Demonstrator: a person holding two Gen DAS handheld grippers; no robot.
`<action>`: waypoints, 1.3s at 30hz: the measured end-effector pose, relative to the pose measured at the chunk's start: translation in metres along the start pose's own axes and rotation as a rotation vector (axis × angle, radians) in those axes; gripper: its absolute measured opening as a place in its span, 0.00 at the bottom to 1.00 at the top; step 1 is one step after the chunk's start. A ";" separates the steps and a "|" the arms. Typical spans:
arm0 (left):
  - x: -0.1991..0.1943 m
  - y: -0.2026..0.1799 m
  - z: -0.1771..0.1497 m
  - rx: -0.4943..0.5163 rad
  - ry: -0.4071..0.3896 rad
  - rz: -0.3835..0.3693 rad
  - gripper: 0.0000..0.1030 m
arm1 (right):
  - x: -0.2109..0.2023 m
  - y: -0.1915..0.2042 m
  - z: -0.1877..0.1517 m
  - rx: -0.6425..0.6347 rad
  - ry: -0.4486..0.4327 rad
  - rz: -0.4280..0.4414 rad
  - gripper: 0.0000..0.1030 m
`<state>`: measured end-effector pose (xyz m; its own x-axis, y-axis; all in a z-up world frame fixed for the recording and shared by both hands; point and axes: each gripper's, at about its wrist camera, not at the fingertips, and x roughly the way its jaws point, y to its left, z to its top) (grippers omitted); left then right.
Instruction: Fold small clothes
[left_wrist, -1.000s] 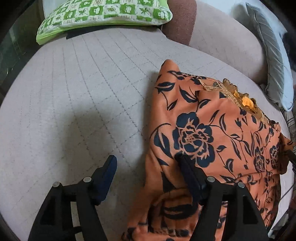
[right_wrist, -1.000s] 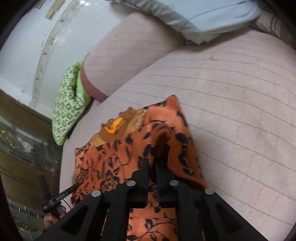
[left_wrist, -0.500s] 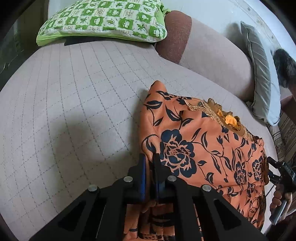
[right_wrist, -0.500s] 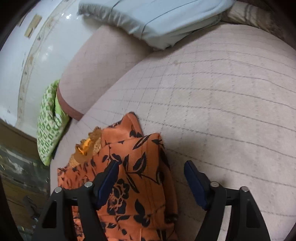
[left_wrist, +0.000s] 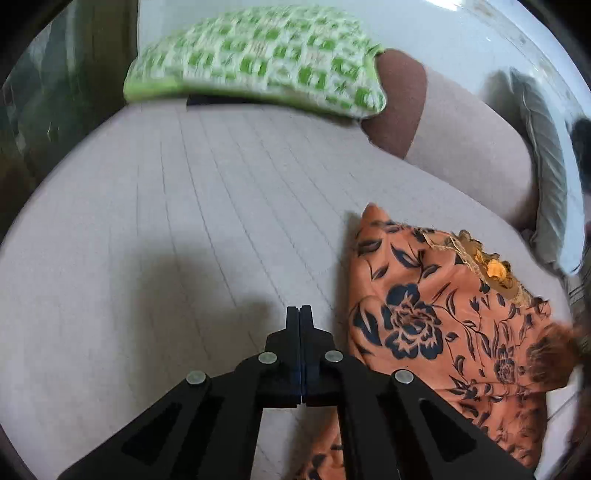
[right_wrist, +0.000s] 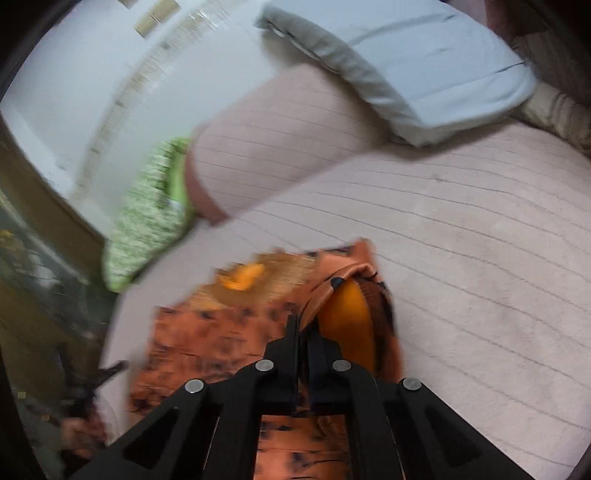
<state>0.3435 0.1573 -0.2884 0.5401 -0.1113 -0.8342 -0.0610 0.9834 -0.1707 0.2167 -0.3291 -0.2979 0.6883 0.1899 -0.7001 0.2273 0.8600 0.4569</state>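
An orange garment with a dark floral print (left_wrist: 436, 317) lies folded on the beige quilted sofa seat (left_wrist: 184, 221). My left gripper (left_wrist: 299, 314) is shut and empty, just left of the garment's edge, over the seat. My right gripper (right_wrist: 303, 325) is shut on an edge of the same garment (right_wrist: 221, 332) and lifts it, so the plain orange underside (right_wrist: 347, 317) shows. The right wrist view is motion-blurred.
A green checked pillow (left_wrist: 255, 59) lies at the far end of the seat. A brown and beige bolster (left_wrist: 461, 136) lines the back. A pale blue-grey pillow (right_wrist: 406, 62) lies by the bolster. The other hand-held gripper (right_wrist: 96, 380) shows at the lower left.
My left gripper has let go of the garment's edge and moved left, staying shut. My right gripper, open half a second ago, has shut on the garment's edge and lifted it.
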 end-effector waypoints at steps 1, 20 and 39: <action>0.003 -0.004 -0.002 0.014 0.001 0.027 0.00 | 0.013 -0.006 -0.002 0.008 0.053 -0.040 0.03; 0.036 -0.130 -0.041 0.366 0.112 0.000 0.81 | 0.030 0.040 -0.028 -0.136 0.140 0.017 0.09; 0.019 -0.102 -0.088 0.304 0.105 0.056 0.99 | 0.051 0.015 -0.069 -0.035 0.238 0.026 0.18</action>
<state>0.2860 0.0424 -0.3336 0.4523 -0.0546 -0.8902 0.1743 0.9843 0.0282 0.2072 -0.2733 -0.3644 0.5111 0.3151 -0.7997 0.1848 0.8683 0.4602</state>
